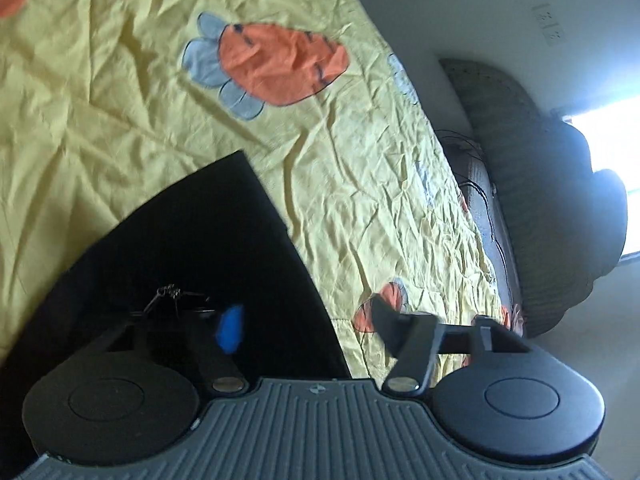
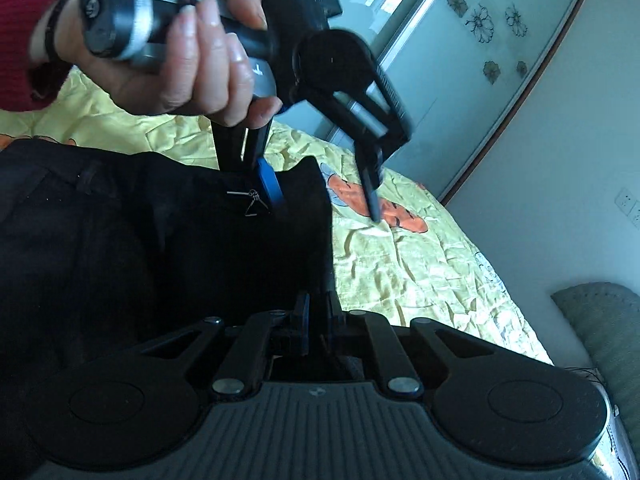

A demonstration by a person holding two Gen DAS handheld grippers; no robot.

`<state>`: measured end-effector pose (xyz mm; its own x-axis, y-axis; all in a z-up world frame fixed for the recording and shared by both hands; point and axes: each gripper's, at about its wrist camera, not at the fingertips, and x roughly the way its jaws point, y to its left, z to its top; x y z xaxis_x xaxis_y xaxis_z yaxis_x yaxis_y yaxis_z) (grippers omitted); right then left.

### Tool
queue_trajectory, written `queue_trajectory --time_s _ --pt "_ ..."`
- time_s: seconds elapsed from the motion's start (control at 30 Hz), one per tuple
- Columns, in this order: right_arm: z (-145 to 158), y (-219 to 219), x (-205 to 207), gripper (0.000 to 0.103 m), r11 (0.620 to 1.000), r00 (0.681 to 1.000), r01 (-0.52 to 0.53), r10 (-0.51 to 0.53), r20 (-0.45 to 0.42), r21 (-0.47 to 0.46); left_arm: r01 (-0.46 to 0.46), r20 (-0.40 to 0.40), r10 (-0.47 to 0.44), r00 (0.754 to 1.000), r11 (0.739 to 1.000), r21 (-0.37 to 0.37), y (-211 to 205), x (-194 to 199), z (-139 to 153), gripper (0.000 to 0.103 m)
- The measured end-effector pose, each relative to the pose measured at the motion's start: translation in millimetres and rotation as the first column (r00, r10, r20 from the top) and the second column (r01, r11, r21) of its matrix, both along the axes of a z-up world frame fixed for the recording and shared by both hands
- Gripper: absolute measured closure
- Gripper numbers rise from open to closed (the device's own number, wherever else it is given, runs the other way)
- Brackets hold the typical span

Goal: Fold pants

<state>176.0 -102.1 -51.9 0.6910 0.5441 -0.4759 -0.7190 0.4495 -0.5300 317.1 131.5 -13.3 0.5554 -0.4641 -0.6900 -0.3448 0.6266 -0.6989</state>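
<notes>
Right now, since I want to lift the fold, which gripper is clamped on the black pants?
The right gripper: its jaws are pinched shut on the pants edge. The left gripper stands open, one finger over the yellow sheet.

Left wrist view: mounted just behind the left gripper (image 1: 304, 322), tilted steeply down and rolled, close over the black pants (image 1: 192, 248) and the yellow carrot-print sheet (image 1: 120, 80), with a wall at the far right. Right wrist view: set behind the right gripper (image 2: 318, 312), angled less steeply, very near the pants (image 2: 120, 240), facing the left gripper (image 2: 320, 196) and the hand (image 2: 176, 52) holding it. Shared by both: the pants' edge, the sheet (image 2: 420, 264), the left gripper's fingers.
</notes>
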Motion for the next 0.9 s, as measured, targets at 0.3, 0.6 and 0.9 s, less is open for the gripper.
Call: queue_trajectory --time_s 0.3,0.6,0.9 --pt "-1.4 -3.1 -8.2 0.095 1.0 1.0 0.015 -0.014 -0.004 0.028 -0.022 0.098 0.017 0.995 0.999 0.048 -3.4 -46.6 8.8 0.099" --pt "-6.1 -12.1 4.2 0.051 0.987 0.986 0.148 -0.142 0.088 -0.064 -0.017 0.215 -0.013 0.976 0.991 0.136 -22.5 -97.2 29.2 0.099" --pt "-8.3 -25.0 -9.9 0.093 0.967 0.972 0.221 -0.209 0.105 -0.128 -0.018 0.219 -0.01 0.976 0.992 0.123 -22.1 -129.8 25.4 0.099"
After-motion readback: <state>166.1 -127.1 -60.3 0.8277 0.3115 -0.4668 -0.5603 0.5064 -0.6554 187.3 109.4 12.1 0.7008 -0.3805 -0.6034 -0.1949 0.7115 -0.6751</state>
